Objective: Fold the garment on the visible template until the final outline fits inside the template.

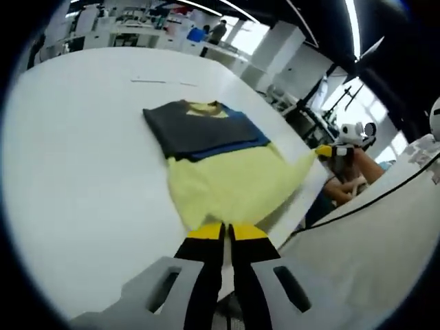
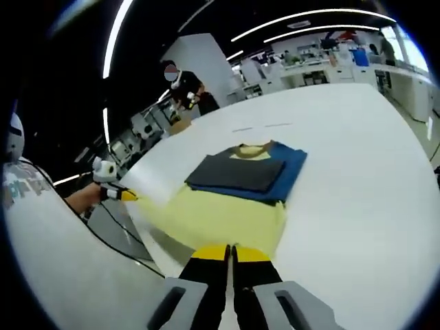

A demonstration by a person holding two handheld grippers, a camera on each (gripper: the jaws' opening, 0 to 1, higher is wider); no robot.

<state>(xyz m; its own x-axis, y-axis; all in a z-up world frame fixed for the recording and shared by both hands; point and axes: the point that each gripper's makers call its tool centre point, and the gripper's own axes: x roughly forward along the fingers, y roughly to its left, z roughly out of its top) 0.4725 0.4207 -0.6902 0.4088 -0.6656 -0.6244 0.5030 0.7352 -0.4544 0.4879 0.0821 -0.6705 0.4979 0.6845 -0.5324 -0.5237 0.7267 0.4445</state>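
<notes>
Step in hand: a fold of the shirt's (image 1: 220,172) yellow lower half looks underway; its top is already folded in.
Left gripper (image 1: 228,232): at 6 o'clock in the left gripper view, jaws closed together, apparently pinching the yellow hem at their tips.
Shirt: flat on the white table (image 1: 82,179), dark and blue upper part toward 12 o'clock, yellow part running down to the jaws. One yellow corner is stretched out toward 3 o'clock.
Right gripper (image 2: 231,253): at 6 o'clock in the right gripper view, jaws closed, seemingly gripping the near hem.
Next move: likely lifting the hem and carrying it toward the collar, keeping both corners level.
</notes>
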